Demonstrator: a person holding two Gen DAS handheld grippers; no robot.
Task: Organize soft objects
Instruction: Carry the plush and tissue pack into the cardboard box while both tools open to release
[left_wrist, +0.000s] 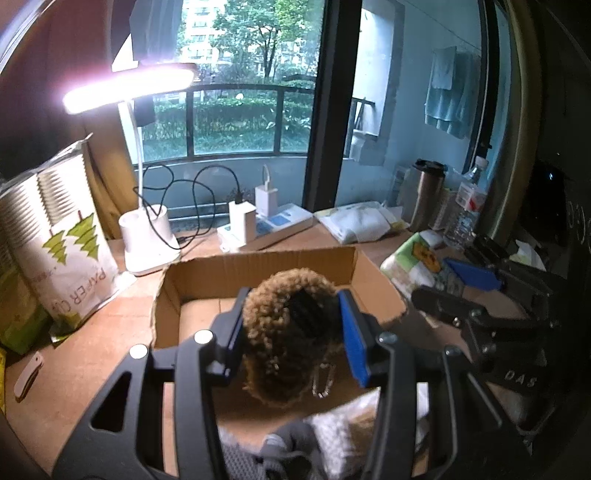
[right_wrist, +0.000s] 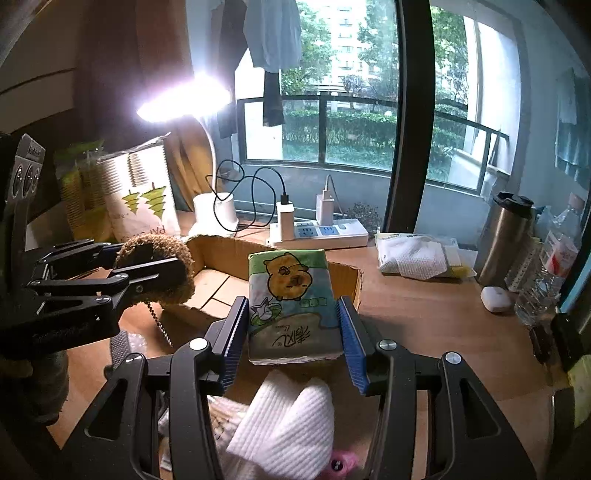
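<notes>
Left gripper (left_wrist: 291, 325) pinched brown fuzzy plush (left_wrist: 288, 332) between blue pads — small chain dangled beneath it. Cardboard box (left_wrist: 258, 266) lay open just below and ahead of it. Right gripper (right_wrist: 293, 325) clamped tissue pack (right_wrist: 291, 302) with cartoon bear print, held over box's near right edge. White cloth (right_wrist: 284, 424) lay beneath right gripper. Beyond box — desk lamp (left_wrist: 147, 236), power strip (right_wrist: 321, 232).

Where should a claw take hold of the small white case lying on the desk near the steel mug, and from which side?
Grip the small white case across its narrower width, coming straight down from above. It lies flat and low with rounded edges, so a sideways approach would likely slip off. The steel mug and water bottle stand close behind it, crowding that side.
</notes>
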